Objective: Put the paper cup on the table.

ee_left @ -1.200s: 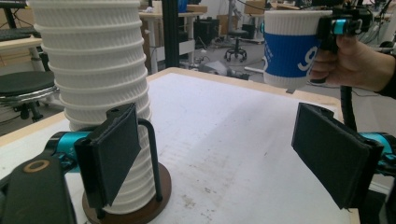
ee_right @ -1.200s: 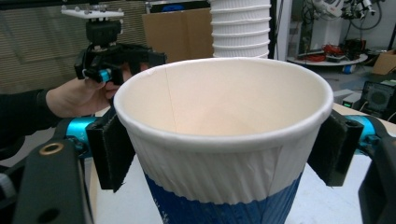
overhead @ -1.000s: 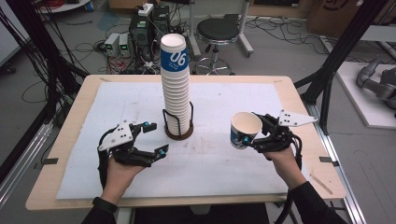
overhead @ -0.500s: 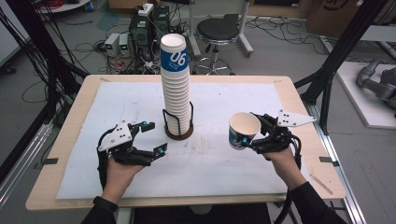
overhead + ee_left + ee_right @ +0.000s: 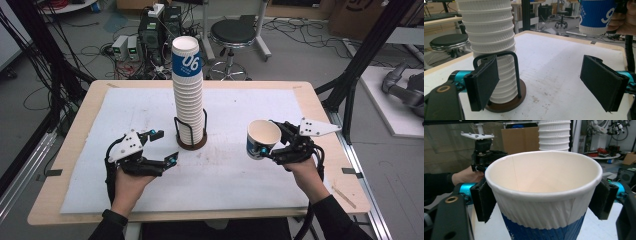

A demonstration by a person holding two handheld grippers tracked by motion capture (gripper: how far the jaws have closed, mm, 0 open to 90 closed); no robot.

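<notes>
A tall stack of white ribbed paper cups (image 5: 188, 95) with a blue band on top stands in a black wire holder on a round brown base (image 5: 190, 143), mid-table. My right gripper (image 5: 270, 146) is shut on a single white and blue paper cup (image 5: 262, 139), held above the table to the right of the stack, mouth up and tilted. The cup's rim (image 5: 544, 172) sits between the two black pads in the right gripper view. My left gripper (image 5: 166, 146) rests open left of the holder, nothing between its pads (image 5: 484, 81); the stack (image 5: 491, 50) is just beyond its left pad.
A white sheet (image 5: 235, 175) covers most of the wooden table (image 5: 65, 165). Beyond the far edge are a black stool (image 5: 232, 35), electronics boxes and cables on the floor. Black frame posts stand at both sides.
The right gripper has shifted the held cup slightly left and lower. The left gripper has barely moved.
</notes>
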